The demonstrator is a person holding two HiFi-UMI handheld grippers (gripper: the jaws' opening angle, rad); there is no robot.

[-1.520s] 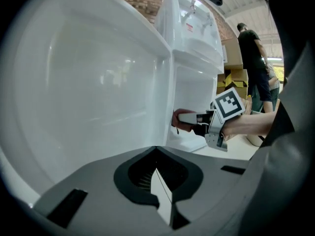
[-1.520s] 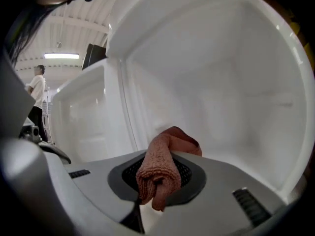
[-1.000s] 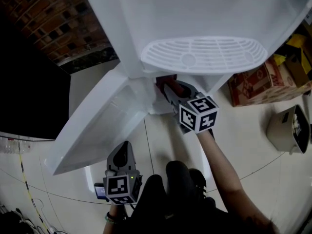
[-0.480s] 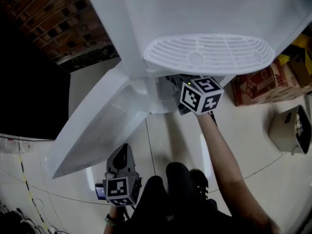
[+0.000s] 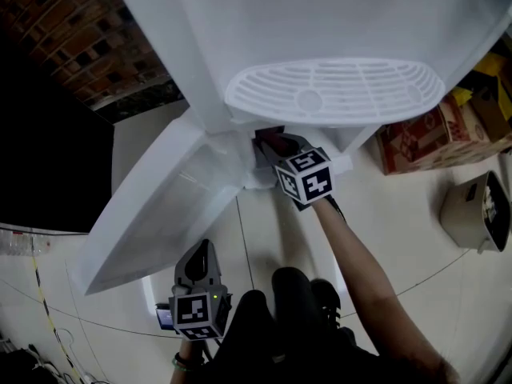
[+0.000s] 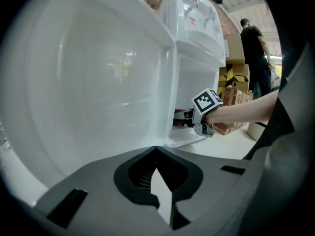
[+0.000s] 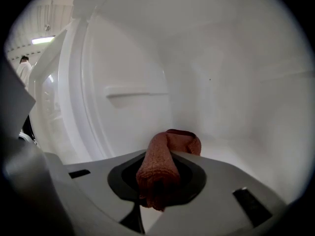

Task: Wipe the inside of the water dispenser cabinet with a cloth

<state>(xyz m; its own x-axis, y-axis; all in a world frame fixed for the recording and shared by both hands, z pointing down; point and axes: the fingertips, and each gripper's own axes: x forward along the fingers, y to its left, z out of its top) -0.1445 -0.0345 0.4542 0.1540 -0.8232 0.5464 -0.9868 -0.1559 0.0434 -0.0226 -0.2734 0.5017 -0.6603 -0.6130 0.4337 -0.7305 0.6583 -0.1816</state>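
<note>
1. My right gripper (image 7: 170, 154) clamps a rolled, nubbly rust-red cloth (image 7: 158, 171) inside the smooth white plastic cabinet (image 7: 221, 82).
2. My left gripper (image 6: 156, 149) has its jaws together, empty, facing the glossy open door (image 5: 160, 206).
3. A slotted oval drip tray (image 5: 332, 90) overhangs the opening.

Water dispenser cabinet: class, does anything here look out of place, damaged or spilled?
Nothing stands out. The cabinet interior looks clean and undamaged, its door is open for wiping, and the reddish-brown cloth sits bunched in the right tongs, as expected.
</note>
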